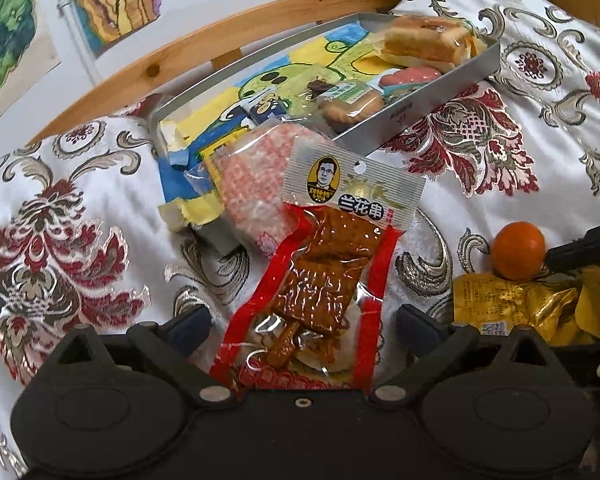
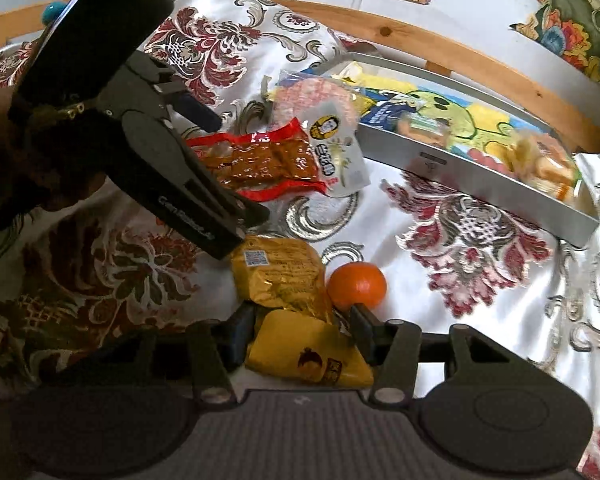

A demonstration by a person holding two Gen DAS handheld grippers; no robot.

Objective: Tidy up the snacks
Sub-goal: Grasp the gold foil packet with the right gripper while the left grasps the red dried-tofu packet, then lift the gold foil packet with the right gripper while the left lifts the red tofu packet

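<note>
Red-edged clear packet of brown dried tofu (image 1: 324, 276): between the spread fingers of the left gripper (image 1: 302, 326), on the floral bedspread (image 1: 80, 208).
Right gripper (image 2: 300, 330) fingers flank the yellow foil snack packet (image 2: 308, 354), grip uncertain; small orange (image 2: 356, 285) adjacent.

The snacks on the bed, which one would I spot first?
Probably the red tofu-skewer packet, lying between the left tool's open fingers. Next, the orange on the flowery cloth, beside the yellow packet the right tool straddles. Behind sits a metal tray holding buns.
</note>
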